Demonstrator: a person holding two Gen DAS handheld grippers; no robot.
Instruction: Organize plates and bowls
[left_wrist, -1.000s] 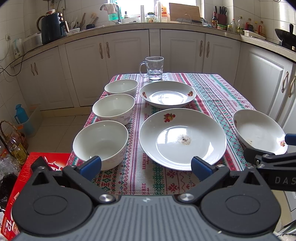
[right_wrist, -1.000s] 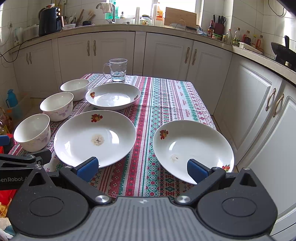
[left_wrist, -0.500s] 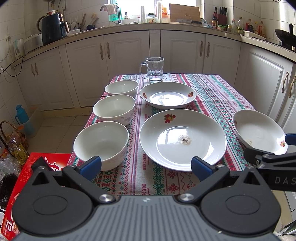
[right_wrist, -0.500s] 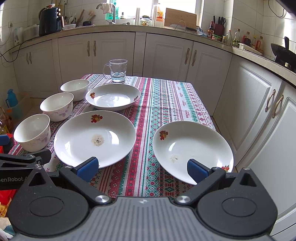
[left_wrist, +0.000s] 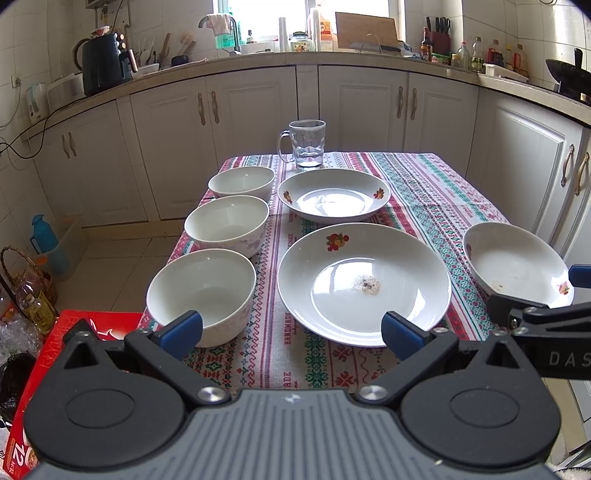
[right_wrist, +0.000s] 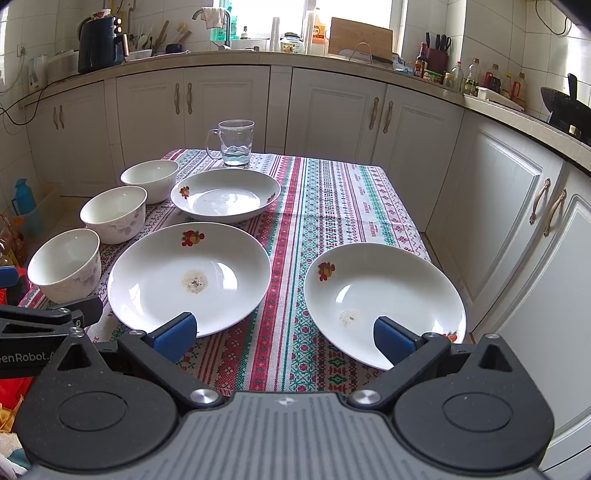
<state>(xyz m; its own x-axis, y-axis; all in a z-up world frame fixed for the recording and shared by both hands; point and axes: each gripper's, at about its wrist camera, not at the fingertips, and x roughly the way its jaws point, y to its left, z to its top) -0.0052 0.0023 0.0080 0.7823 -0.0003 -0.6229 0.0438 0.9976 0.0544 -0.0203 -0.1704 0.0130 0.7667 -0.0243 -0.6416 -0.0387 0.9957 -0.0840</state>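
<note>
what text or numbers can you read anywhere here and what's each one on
"DAS", cut off: right gripper's body.
"enRobot.", cut off: left gripper's body.
"HANDMADE": tablecloth, repeated along its stripes.
"12": red box; its larger white lettering is unreadable.
Counter bottle labels: too small to read.

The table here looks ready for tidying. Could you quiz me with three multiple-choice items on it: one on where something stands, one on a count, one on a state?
1. Where does the glass mug stand?
A. far end of the table
B. inside a bowl
C. on the floor

2. How many bowls line the table's left side?
A. one
B. three
C. five

3. How do the jaws of the left gripper and right gripper stand?
A. shut on a plate
B. shut on a bowl
C. open, holding nothing

Answers: 1 A, the mug stands behind the far plate. 2 B, near bowl, middle bowl, far bowl. 3 C, both jaws are spread, nothing between them.
</note>
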